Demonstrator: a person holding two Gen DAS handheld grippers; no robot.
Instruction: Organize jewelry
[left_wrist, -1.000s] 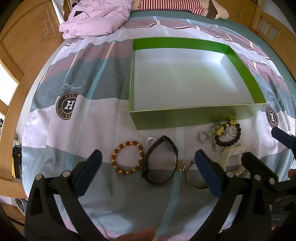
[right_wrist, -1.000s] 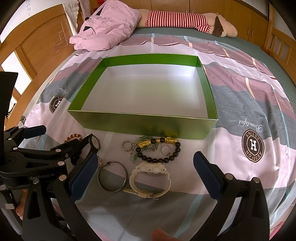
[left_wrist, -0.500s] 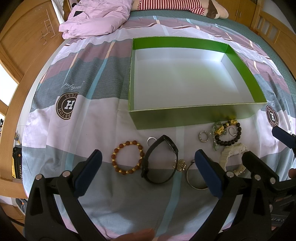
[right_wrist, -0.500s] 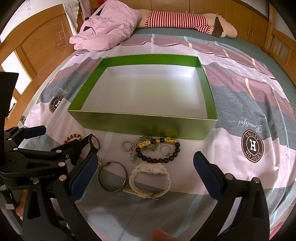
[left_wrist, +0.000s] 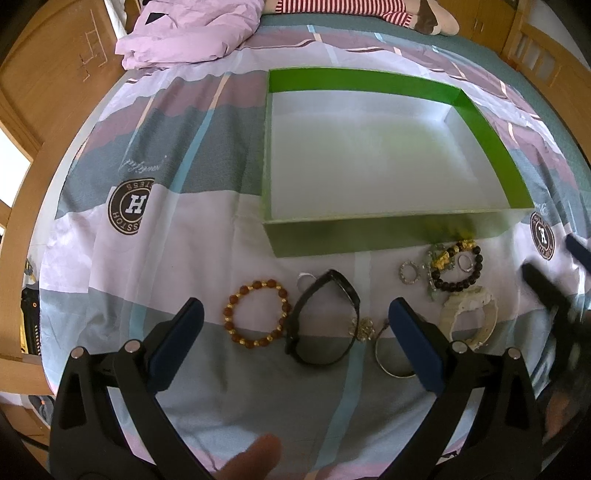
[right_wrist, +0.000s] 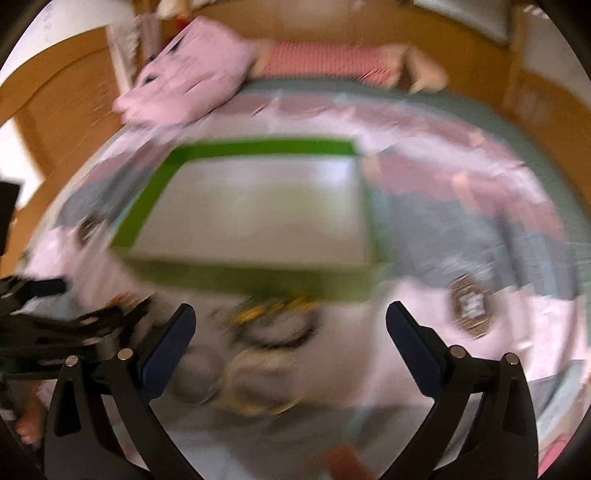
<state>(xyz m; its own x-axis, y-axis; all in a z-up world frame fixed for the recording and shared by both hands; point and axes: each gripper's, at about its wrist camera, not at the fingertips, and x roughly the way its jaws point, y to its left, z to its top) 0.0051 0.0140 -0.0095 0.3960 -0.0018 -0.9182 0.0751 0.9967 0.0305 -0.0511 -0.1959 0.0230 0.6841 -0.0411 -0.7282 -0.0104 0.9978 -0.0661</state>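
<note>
An empty green box (left_wrist: 384, 232) with a white floor lies on the bed. In front of it sits a row of jewelry: a brown and gold bead bracelet (left_wrist: 255, 312), a black watch (left_wrist: 322, 318), a silver bangle (left_wrist: 392, 360), a white watch (left_wrist: 470, 316) and a dark bead bracelet (left_wrist: 458, 266). My left gripper (left_wrist: 293, 341) hangs open above the black watch. My right gripper (right_wrist: 288, 341) is open over the blurred dark bracelet (right_wrist: 280, 325) and white watch (right_wrist: 258, 384), with the green box (right_wrist: 258, 280) beyond.
A patterned bedsheet (left_wrist: 147, 236) covers the bed. A pink quilt (left_wrist: 192, 33) and a striped plush toy (left_wrist: 369, 7) lie at the far end. Wooden bed rails (left_wrist: 22, 122) run along both sides. A fingertip (left_wrist: 255, 458) shows at the bottom edge.
My right gripper has started to move, so its view is now blurred, with the box and jewelry lower in it. The left gripper has barely moved. Both stay open.
</note>
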